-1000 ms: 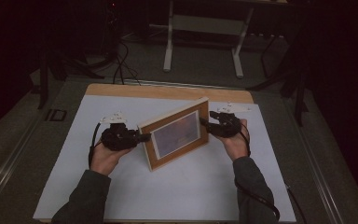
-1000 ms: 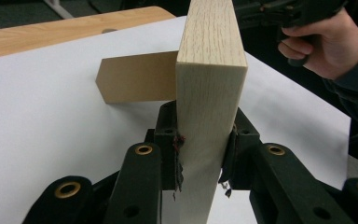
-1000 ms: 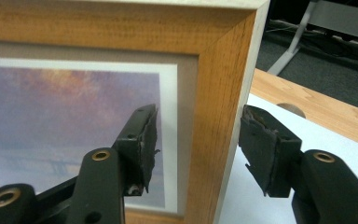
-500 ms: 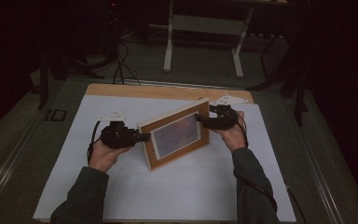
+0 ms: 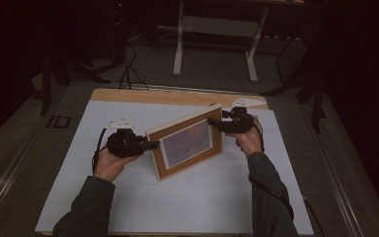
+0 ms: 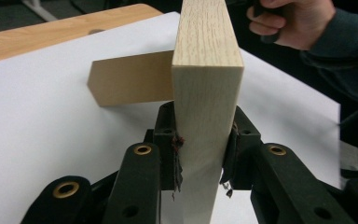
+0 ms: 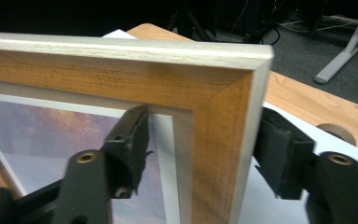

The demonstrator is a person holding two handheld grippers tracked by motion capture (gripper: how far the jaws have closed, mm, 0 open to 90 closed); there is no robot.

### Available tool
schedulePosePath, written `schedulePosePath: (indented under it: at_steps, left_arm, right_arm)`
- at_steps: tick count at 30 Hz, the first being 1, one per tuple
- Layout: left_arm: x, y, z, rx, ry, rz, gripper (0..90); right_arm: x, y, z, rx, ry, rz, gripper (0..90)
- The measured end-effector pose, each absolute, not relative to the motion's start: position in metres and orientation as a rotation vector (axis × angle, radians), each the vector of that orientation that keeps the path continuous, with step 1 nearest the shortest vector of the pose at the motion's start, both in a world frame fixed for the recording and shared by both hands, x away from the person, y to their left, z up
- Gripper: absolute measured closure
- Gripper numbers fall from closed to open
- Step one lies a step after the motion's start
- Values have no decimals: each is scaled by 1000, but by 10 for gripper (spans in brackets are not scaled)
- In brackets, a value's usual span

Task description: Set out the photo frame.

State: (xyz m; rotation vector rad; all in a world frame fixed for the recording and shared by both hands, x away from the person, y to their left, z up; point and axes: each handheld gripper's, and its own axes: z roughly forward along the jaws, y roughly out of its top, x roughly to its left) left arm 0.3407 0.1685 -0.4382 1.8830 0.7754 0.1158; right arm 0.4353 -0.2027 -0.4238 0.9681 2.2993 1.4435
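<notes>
Left gripper [image 6: 200,154] clamping pale oak frame [image 5: 187,143] (boxy), right gripper [image 7: 200,154] seemingly unclamped astride corner.

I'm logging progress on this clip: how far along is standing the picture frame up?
Done: the picture frame stands upright on the white sheet, its back stand folded out. In hand: the left gripper clamps one side edge; the right gripper straddles the other corner, jaws open. Left: both grippers let go and withdraw.
</notes>
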Motion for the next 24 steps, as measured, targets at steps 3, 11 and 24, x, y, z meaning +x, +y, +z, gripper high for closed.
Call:
schedulePosePath:
  at_steps: [3, 11, 24]
  left_arm:
    - [343, 170, -438, 1871, 820, 152, 711]
    - [350, 173, -439, 1818, 907, 194, 710]
    - [358, 167, -443, 1763, 954, 276, 661]
  right_arm:
    - [434, -206, -424, 989, 2286, 1449, 467]
    - [430, -211, -425, 1021, 2261, 1448, 597]
    - [422, -211, -424, 1080, 2208, 1402, 615]
